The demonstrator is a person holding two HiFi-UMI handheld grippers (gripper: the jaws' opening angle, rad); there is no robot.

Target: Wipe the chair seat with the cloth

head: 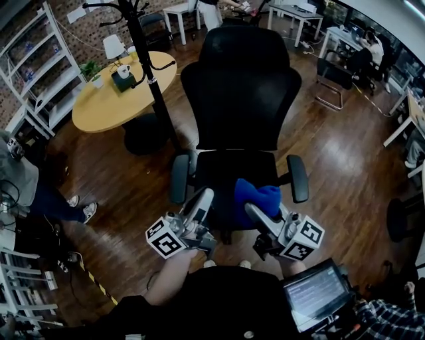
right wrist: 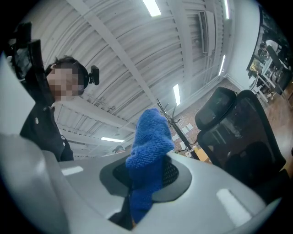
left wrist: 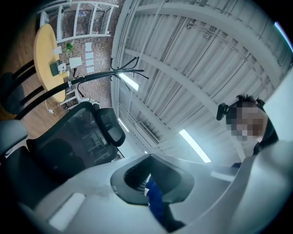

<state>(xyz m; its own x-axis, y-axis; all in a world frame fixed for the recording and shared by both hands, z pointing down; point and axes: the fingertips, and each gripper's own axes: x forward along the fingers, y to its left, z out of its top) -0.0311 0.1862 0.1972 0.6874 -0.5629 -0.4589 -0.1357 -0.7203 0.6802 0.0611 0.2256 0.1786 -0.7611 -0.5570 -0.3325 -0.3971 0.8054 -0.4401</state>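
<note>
Partly hidden, cloth [right wrist: 150, 146] between right gripper [right wrist: 145, 179] fingers

Open-plan office. Black mesh-back office chair [head: 240, 93] just ahead of left gripper [head: 203, 196] and right gripper [head: 255, 211], on dark wood floor [head: 332, 166]. Ahead-left of left gripper: round yellow table [head: 133, 89], coat stand [head: 151, 80], white shelving [head: 33, 66], brick wall [head: 99, 30]. Far ahead-right of right gripper: white desks [head: 295, 16], seated person [head: 369, 48]. Open laptop [head: 315, 292] just behind right gripper. Overhead: corrugated metal ceiling [left wrist: 192, 59], strip lights [left wrist: 194, 145].
</note>
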